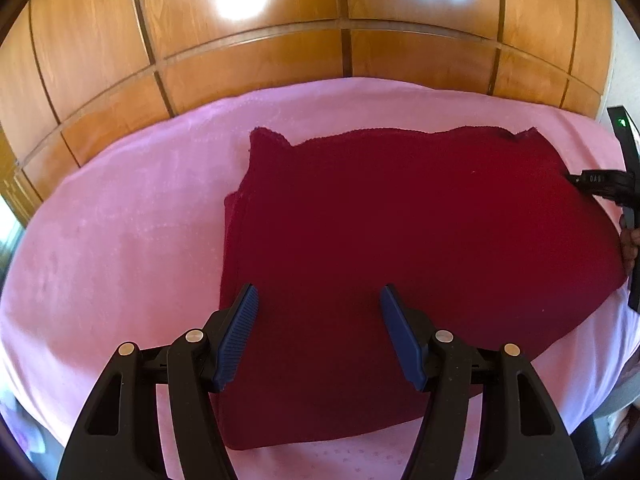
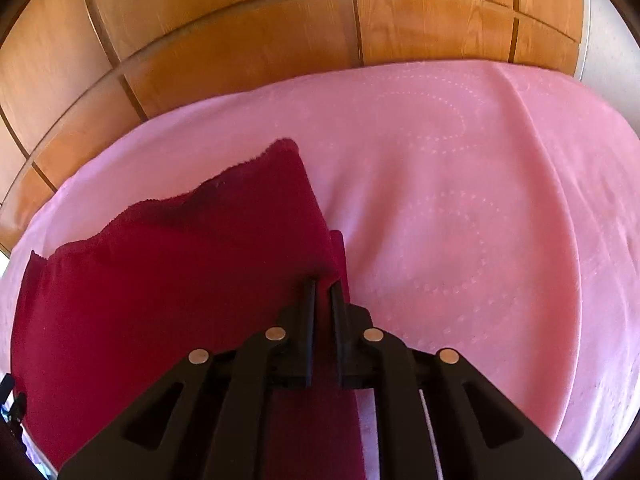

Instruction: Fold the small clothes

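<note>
A dark red cloth [image 1: 400, 240] lies folded and mostly flat on a pink bedspread [image 1: 120, 220]. My left gripper [image 1: 319, 300] is open, its blue-padded fingers spread just above the cloth's near left part. My right gripper [image 2: 324, 286] is shut on the right edge of the red cloth [image 2: 160, 300]. It also shows at the right edge of the left wrist view [image 1: 600, 184], at the cloth's right side.
The pink bedspread [image 2: 460, 220] spreads wide to the right of the cloth. A wooden panelled wardrobe [image 1: 320, 20] stands right behind the bed. The bed's far edge runs along it.
</note>
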### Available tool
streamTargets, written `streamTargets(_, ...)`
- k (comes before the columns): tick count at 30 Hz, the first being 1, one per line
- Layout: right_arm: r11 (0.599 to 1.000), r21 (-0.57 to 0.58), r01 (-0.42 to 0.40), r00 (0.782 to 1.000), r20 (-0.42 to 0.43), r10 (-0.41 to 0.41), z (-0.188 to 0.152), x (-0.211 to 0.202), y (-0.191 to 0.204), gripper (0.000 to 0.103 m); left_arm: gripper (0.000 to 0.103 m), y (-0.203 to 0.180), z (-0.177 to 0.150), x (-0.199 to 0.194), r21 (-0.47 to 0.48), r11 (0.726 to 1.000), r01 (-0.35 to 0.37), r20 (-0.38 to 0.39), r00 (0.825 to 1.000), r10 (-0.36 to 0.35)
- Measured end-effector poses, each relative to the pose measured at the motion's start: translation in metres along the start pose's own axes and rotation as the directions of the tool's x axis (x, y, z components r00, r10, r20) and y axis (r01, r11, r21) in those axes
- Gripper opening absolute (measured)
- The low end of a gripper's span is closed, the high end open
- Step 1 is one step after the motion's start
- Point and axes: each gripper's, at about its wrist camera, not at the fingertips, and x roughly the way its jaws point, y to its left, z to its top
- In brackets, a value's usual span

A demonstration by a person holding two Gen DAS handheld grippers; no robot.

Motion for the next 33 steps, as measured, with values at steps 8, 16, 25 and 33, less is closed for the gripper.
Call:
streamTargets(8, 0.998, 0.043, -0.045, 0.999, 0.017, 0.044, -0.001, -0.019, -0.016, 0.05, 0.063, 0.005, 0.001, -0.004, -0.012, 1.0, 0.006, 0.021, 1.0, -0.006)
streamTargets(16, 0.988, 0.084, -0.132, 0.991, -0.012, 0.133, -0.016, -0.034, -0.03, 0.066, 0.063, 0.005, -0.001, -0.009, -0.026, 0.999, 0.021, 0.028, 0.999, -0.02)
streamTargets(25, 0.945, 0.113, -0.306, 0.943, -0.102, 0.317, -0.052, -0.046, -0.03, 0.083, 0.063, 0.009, -0.004, -0.022, -0.067, 0.997, 0.034, 0.049, 0.998, -0.031)
streamTargets(33, 0.912, 0.126, -0.391, 0.907, -0.113, 0.405, -0.077, -0.063, -0.026, 0.05, 0.063, 0.015, -0.009, -0.033, -0.107, 0.991, 0.074, 0.071, 0.995, -0.066)
